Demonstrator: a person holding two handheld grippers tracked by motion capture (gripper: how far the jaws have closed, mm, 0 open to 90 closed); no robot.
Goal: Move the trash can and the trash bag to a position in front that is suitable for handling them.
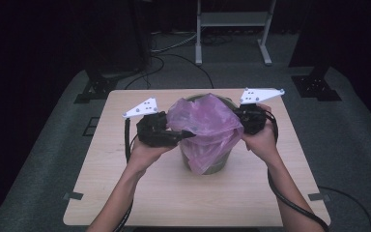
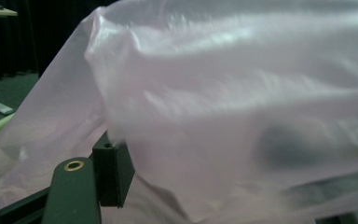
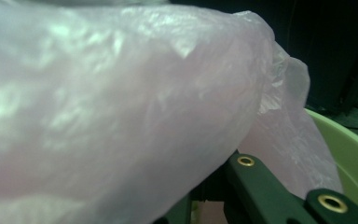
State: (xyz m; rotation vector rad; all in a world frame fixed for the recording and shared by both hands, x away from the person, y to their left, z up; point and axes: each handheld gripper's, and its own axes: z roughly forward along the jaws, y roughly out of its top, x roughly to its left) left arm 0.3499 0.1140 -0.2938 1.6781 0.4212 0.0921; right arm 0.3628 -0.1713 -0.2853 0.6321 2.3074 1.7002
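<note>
A pink plastic bag (image 1: pixel 206 126) drapes over a green bucket (image 1: pixel 212 166) at table (image 1: pixel 125 188) centre. The right gripper (image 1: pixel 239 116), at the bag's 3 o'clock, is clamped shut on the film. The left gripper (image 1: pixel 186 134), at 9 o'clock, has jaws partly apart (a grip on the film cannot be confirmed).

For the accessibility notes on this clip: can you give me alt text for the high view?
A person spreads a pink plastic bag over a green bucket on a light wooden table, with the left gripper at the bag's left side and the right gripper at its right edge. Dark floor and a metal stand lie behind.
</note>
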